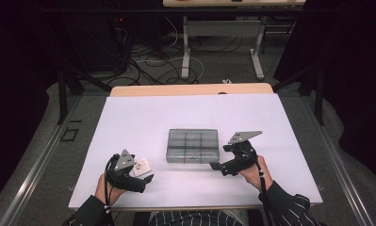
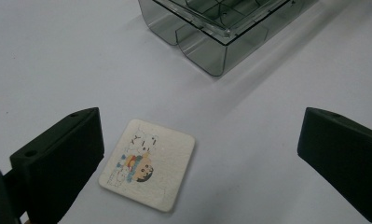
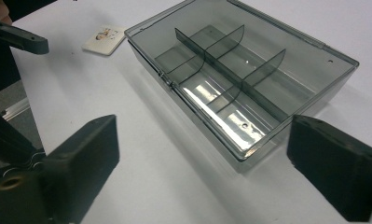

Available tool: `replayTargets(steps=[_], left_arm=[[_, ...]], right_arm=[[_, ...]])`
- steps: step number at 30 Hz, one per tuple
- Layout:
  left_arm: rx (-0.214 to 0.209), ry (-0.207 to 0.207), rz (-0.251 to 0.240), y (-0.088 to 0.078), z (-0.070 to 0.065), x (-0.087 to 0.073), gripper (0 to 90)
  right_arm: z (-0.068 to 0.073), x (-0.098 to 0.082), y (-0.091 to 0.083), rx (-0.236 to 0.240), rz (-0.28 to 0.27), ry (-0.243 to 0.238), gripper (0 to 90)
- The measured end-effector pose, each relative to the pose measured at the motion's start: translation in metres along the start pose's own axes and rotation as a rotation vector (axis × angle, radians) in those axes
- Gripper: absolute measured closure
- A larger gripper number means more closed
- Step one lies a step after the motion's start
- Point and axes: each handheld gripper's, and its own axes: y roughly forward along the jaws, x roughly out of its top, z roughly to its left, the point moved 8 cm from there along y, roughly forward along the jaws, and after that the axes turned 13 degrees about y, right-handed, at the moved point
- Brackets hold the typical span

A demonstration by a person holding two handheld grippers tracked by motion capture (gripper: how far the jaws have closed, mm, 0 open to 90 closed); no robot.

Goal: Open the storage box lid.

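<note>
Both grippers are hanging wide open: left gripper [image 2: 197,163] over the square cartoon card [image 2: 148,164], right gripper [image 3: 202,172] near the smoky clear plastic divider box [image 3: 239,79].

Both tongs, left [image 1: 137,178] and right [image 1: 222,159], low, jaws apart, empty

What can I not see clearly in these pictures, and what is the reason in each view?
- Small card: in the high view its drawing is too small to read, and the left gripper covers its near corner.
- Grey box: whether its clear lid is latched cannot be told; in the left gripper view the top edge cuts it off.
- Right gripper: in the high view its jaw gap is too dark to judge.
</note>
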Motion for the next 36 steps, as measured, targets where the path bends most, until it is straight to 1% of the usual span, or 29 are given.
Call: replayTargets(steps=[1, 2, 4, 7, 10, 11, 13, 14, 15, 18, 21, 22, 23, 24, 25, 26, 27, 30, 31, 32, 33, 34, 35, 36], left_arm=[[0.001, 0.001, 0.0, 0.0, 0.0, 0.0, 0.5], [0.002, 0.001, 0.0, 0.0, 0.0, 0.0, 0.5], [0.0, 0.001, 0.0, 0.0, 0.0, 0.0, 0.6], [0.003, 0.0, -0.004, 0.001, 0.0, 0.0, 0.6], [0.003, 0.001, -0.003, 0.001, 0.0, 0.0, 0.5], [0.003, 0.001, -0.003, 0.001, 0.0, 0.0, 0.5], [0.004, 0.001, -0.002, 0.001, 0.0, 0.0, 0.5], [0.003, 0.002, -0.001, 0.001, 0.0, 0.0, 0.5], [0.003, 0.002, -0.001, 0.001, 0.0, 0.0, 0.6], [0.003, 0.006, 0.002, 0.001, 0.0, 0.0, 0.6], [0.002, 0.002, 0.001, 0.001, 0.0, 0.0, 0.5], [0.002, 0.005, 0.002, 0.001, 0.0, 0.0, 0.5], [0.002, 0.002, 0.001, 0.001, 0.0, 0.0, 0.6], [0.003, 0.002, 0.001, 0.001, 0.0, 0.0, 0.5], [0.002, 0.002, 0.002, 0.002, 0.0, 0.0, 0.5], [0.001, 0.003, 0.002, 0.002, 0.0, 0.0, 0.5], [0.001, 0.003, 0.001, 0.002, 0.0, 0.0, 0.5], [-0.002, 0.004, 0.006, 0.001, 0.0, 0.0, 0.5], [-0.002, 0.004, 0.006, 0.001, 0.0, 0.0, 0.5], [-0.002, 0.003, 0.005, 0.001, 0.0, 0.0, 0.6], [-0.002, 0.003, 0.006, 0.001, 0.0, 0.0, 0.5], [-0.002, 0.003, 0.006, 0.001, 0.0, 0.0, 0.6], [-0.002, 0.002, 0.006, 0.002, 0.0, 0.0, 0.6], [-0.003, 0.002, 0.007, 0.002, 0.0, 0.0, 0.6]], right_arm=[[0.002, -0.001, 0.001, -0.007, -0.01, -0.003, 15.5], [0.004, -0.003, 0.001, -0.007, 0.015, -0.006, 16.7], [0.009, -0.003, 0.003, -0.012, -0.009, -0.013, 22.7], [0.016, -0.003, 0.006, -0.015, -0.022, -0.041, 30.5], [0.022, -0.004, 0.012, -0.004, -0.021, -0.046, 38.9], [0.024, -0.005, 0.014, -0.004, -0.015, -0.06, 43.0], [0.027, -0.008, 0.019, -0.001, -0.002, -0.057, 47.7], [0.028, -0.01, 0.022, -0.002, 0.015, -0.061, 51.3], [0.03, -0.012, 0.026, -0.001, 0.007, -0.065, 53.4], [0.031, -0.016, 0.035, -0.003, 0.028, -0.072, 60.8], [0.031, -0.017, 0.044, -0.011, 0.022, -0.058, 67.4], [0.03, -0.018, 0.046, -0.014, 0.028, -0.058, 69.4], [0.029, -0.019, 0.048, -0.016, 0.038, -0.066, 71.1], [0.03, -0.019, 0.051, -0.021, 0.027, -0.054, 72.3], [0.029, -0.02, 0.054, -0.034, 0.028, -0.049, 73.5], [0.029, -0.02, 0.055, -0.037, 0.035, -0.047, 74.5], [0.029, -0.019, 0.058, -0.04, 0.021, -0.037, 75.3], [0.026, -0.019, 0.063, -0.054, 0.019, -0.023, 78.1], [0.025, -0.019, 0.064, -0.066, 0.008, -0.019, 79.2], [0.024, -0.018, 0.064, -0.068, 0.008, -0.016, 80.0], [0.024, -0.018, 0.064, -0.07, 0.025, -0.011, 80.4], [0.024, -0.019, 0.064, -0.071, 0.026, -0.001, 80.9], [0.023, -0.018, 0.066, -0.071, 0.011, 0.001, 81.5], [0.023, -0.019, 0.066, -0.073, 0.016, 0.002, 81.9]])
